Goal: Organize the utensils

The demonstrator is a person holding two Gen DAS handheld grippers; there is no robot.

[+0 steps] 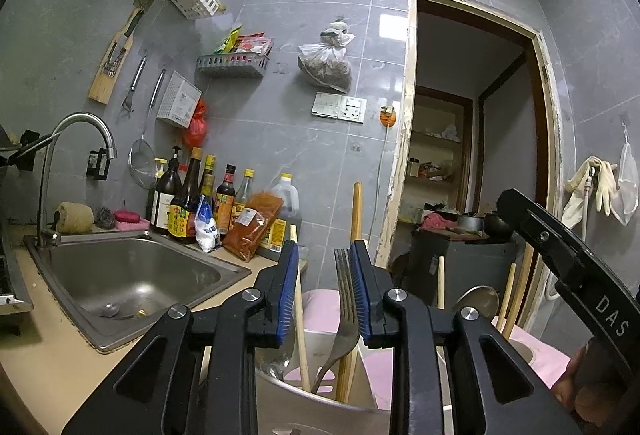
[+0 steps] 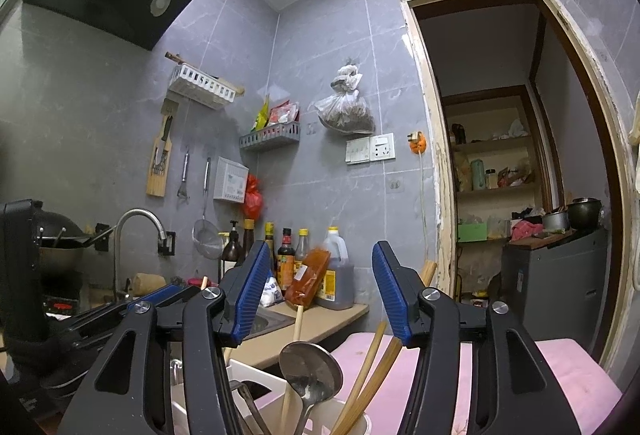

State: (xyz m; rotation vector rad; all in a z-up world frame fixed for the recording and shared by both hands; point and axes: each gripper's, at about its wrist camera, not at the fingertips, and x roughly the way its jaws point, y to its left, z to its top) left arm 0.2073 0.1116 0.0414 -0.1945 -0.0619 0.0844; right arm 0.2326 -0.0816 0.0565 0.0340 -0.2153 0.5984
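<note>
Our left gripper [image 1: 324, 291] sits spread over the utensil holder [image 1: 320, 401], fork [image 1: 346, 319] standing tines-up against its right pad, not pinched. Right gripper [image 2: 320, 291] gapes wide above the ladle [image 2: 310, 369] and chopsticks [image 2: 370, 375]. We should center the fork between the pads, then squeeze and lift straight up.

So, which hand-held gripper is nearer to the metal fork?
Left. The left hand-held gripper has the metal fork between its open fingers, against the right pad. The right hand-held gripper is open above a ladle and chopsticks, holding nothing.
</note>
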